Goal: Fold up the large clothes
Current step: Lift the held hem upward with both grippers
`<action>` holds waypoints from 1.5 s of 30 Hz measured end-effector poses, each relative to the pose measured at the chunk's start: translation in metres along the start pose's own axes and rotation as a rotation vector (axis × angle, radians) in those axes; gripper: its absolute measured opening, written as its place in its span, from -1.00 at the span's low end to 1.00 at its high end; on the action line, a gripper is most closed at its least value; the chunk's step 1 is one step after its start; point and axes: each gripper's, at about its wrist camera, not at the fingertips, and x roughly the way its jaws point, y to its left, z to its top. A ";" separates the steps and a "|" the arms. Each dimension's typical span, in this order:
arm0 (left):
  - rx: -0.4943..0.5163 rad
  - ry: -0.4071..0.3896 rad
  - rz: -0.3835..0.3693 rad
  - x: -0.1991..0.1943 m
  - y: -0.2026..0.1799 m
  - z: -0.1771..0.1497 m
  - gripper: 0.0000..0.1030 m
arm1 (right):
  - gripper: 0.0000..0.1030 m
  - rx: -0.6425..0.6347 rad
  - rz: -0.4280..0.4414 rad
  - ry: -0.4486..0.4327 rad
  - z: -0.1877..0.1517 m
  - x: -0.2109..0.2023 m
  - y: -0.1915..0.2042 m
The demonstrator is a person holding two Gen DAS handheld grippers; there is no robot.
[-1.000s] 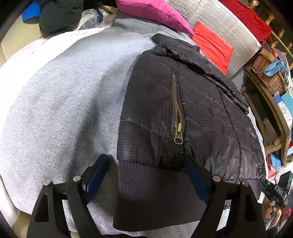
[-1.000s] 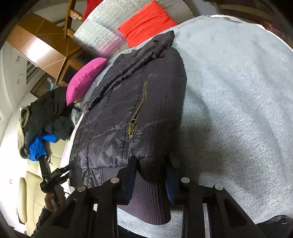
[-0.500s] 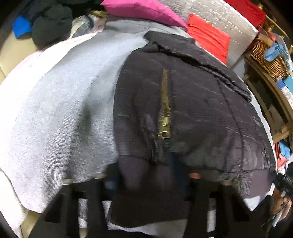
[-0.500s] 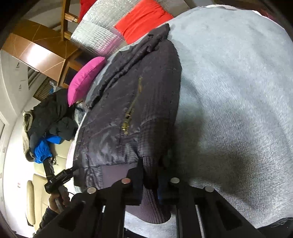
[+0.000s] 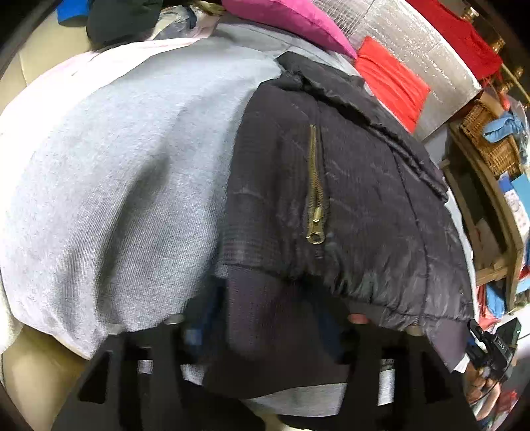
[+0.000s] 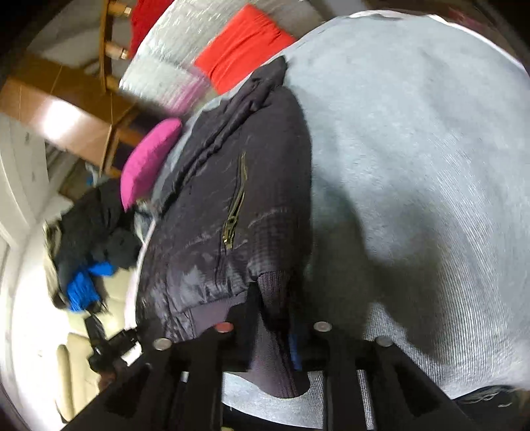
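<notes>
A lived-in home, likely a bedroom or living room: a grey knit blanket [image 5: 116, 185] covers a soft surface with a pink cushion [image 5: 288, 23] and a red cushion [image 5: 391, 79] at its far edge. Clothes lie heaped [image 6: 89, 238] nearby, and a wicker basket [image 5: 490, 142] sits on a wooden shelf [image 5: 497, 212].

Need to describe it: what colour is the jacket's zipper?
Brass-gold zipper on the black jacket, clearest in the left wrist view.
</notes>
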 end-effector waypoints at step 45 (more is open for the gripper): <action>0.047 0.011 0.020 -0.021 0.000 -0.021 -0.85 | -0.84 -0.133 -0.133 0.140 -0.035 -0.024 0.007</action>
